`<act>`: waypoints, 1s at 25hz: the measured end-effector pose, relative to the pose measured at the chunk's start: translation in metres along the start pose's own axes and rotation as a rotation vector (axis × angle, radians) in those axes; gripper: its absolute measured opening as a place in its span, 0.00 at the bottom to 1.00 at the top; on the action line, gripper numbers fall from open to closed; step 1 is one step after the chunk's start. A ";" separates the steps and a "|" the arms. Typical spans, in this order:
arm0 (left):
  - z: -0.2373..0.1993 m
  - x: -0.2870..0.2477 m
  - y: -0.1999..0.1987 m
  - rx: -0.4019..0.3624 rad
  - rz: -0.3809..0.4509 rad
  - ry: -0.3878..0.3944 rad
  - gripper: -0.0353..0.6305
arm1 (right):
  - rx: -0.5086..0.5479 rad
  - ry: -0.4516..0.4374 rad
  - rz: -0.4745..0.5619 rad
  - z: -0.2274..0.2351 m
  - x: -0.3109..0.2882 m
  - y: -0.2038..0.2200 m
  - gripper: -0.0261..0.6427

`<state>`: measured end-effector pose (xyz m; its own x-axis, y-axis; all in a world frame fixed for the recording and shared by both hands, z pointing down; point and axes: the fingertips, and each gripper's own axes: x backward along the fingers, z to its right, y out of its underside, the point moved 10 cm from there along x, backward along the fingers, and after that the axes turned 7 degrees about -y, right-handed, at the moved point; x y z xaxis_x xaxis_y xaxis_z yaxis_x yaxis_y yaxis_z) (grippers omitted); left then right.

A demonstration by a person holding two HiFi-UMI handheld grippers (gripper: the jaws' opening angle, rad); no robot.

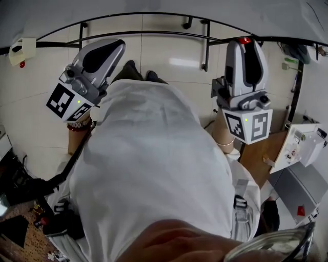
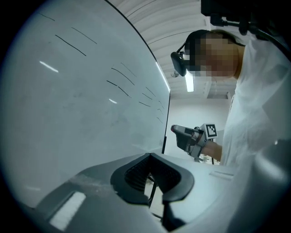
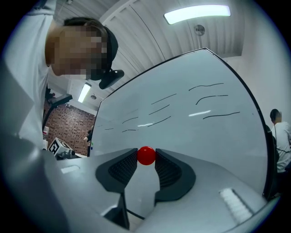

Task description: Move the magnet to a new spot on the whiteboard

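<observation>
Right gripper (image 3: pixel 146 160) pinches the red magnet (image 3: pixel 146 154) at its jaw tips, close before the whiteboard (image 3: pixel 195 127). Left gripper (image 2: pixel 151 157), jaws together and empty, points along the whiteboard. A brick wall (image 3: pixel 68 125) lies beyond the whiteboard's edge, a ceiling striplight (image 3: pixel 197 13) glows above it, and thin black lines (image 3: pixel 207 98) cross it.
</observation>
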<state>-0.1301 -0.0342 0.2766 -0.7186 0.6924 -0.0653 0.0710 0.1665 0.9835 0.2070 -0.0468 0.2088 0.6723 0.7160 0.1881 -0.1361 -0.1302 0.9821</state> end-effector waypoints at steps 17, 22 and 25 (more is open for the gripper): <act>-0.199 -0.073 -0.050 -0.065 -0.021 0.370 0.06 | 0.187 0.198 -0.041 0.015 -0.239 -0.013 0.23; -0.191 -0.075 -0.046 -0.025 -0.010 0.444 0.06 | 0.218 0.295 -0.076 0.008 -0.230 -0.018 0.23; -0.190 -0.075 -0.043 -0.032 -0.008 0.477 0.06 | 0.226 0.352 -0.088 0.003 -0.227 -0.016 0.23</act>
<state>-0.2109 -0.2270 0.2712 -0.9568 0.2908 0.0047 0.0485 0.1436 0.9884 0.0590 -0.2090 0.1510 0.3798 0.9163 0.1275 0.0997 -0.1775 0.9791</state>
